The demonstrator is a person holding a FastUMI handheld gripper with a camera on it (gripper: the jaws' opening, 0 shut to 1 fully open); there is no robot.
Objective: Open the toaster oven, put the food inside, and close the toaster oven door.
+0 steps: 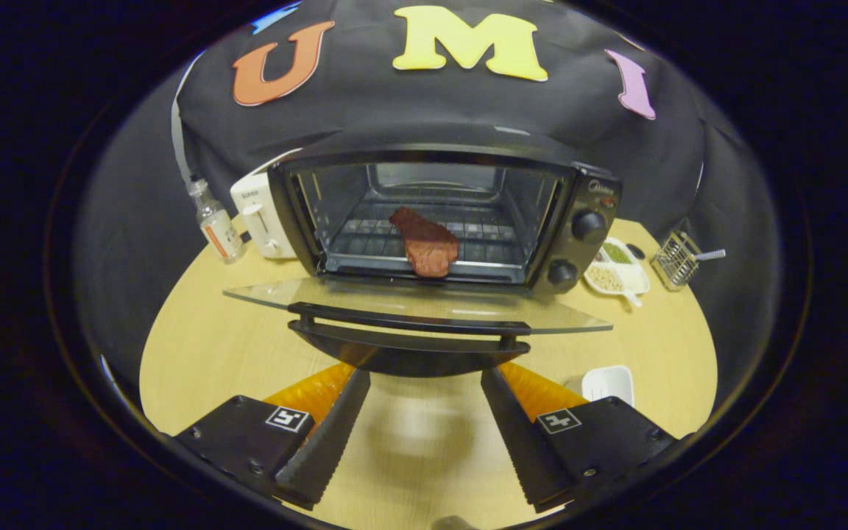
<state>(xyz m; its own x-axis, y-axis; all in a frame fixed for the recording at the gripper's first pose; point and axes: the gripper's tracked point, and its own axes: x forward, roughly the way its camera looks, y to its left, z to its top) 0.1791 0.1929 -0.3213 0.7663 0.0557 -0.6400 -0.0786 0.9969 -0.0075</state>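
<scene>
A black toaster oven [586, 199] stands on the round wooden table with its glass door [417, 300] folded down flat toward me. A reddish-brown piece of meat [425, 243] lies on the wire rack inside, near the front edge of the cavity. The door's black handle bar [409, 324] sits just ahead of my fingertips. My gripper [424, 383] is open, its two black fingers spread below the handle with only bare table between them.
Left of the oven are a white toaster [258, 213] and a small clear bottle [216, 224]. To the right are a divided white dish of seeds [619, 269], a wire basket [676, 259], and a small white dish [608, 383] near my right finger.
</scene>
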